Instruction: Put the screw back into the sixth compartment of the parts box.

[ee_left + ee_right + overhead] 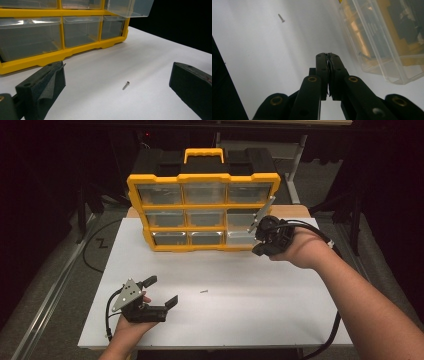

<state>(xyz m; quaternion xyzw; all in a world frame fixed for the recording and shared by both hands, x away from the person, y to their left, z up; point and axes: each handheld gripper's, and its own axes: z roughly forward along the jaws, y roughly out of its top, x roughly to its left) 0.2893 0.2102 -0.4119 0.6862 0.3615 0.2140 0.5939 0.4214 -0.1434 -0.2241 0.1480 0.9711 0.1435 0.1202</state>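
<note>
One screw (pixel 204 291) on white table (pixel 280 320).

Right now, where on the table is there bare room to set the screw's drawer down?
Bare white table lies right of the screw, between it and the right forearm. It is crowded along the yellow organizer, where the right gripper sits at a pulled-out drawer, and near the open left gripper.

No text, label, brand name or number can be read anywhere. The yellow drawer organizer (pixel 202 212) carries no legible marking on its frame or on its clear drawers, and the white surface (pixel 250 290) in front of it is unprinted.
</note>
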